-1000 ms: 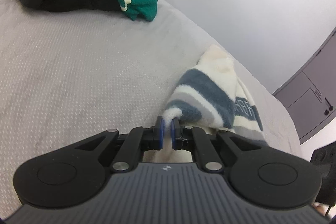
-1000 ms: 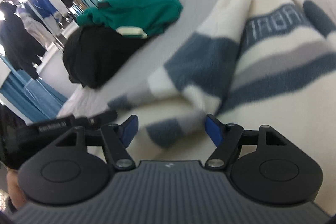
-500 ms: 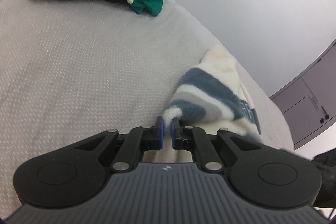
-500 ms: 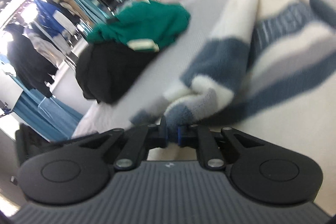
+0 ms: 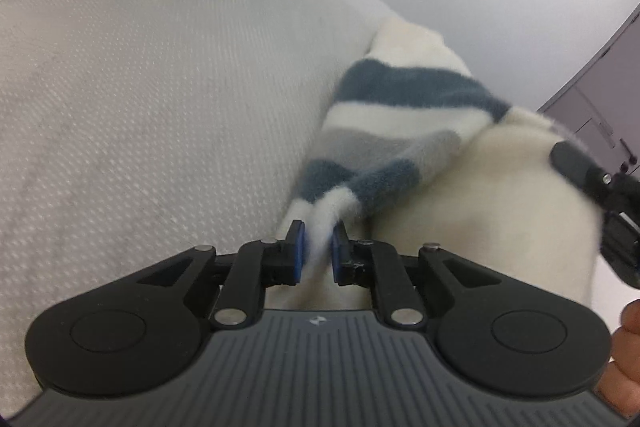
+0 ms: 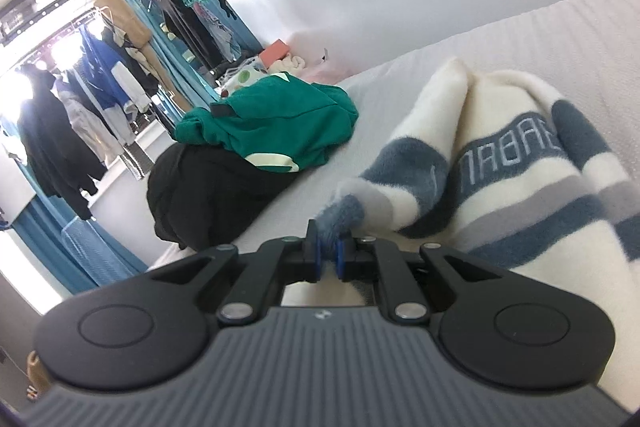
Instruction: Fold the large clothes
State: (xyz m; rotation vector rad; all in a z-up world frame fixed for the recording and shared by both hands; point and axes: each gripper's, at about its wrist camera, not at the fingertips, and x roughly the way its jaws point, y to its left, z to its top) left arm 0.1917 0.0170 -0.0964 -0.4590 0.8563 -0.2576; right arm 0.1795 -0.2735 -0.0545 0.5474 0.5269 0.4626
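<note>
A cream fleece garment with blue and grey stripes [image 5: 400, 131] lies bunched on a grey bed [image 5: 140, 87]. My left gripper [image 5: 316, 251] is shut on a striped edge of it. In the right wrist view the same garment [image 6: 520, 163] shows lettering on a blue band, and my right gripper [image 6: 328, 259] is shut on a blue tip of it. The right gripper's body [image 5: 600, 195] shows at the right edge of the left wrist view, close beside the garment.
A green garment [image 6: 272, 123] lies on a black one [image 6: 216, 195] at the far end of the bed. A clothes rack [image 6: 80, 87] with hanging clothes stands beyond. A white wall and a grey cabinet [image 5: 600, 99] are on the far side.
My right gripper went from open to shut on the garment's blue tip. Both grippers have drawn the striped edge up and toward me, and the garment has bunched closer.
</note>
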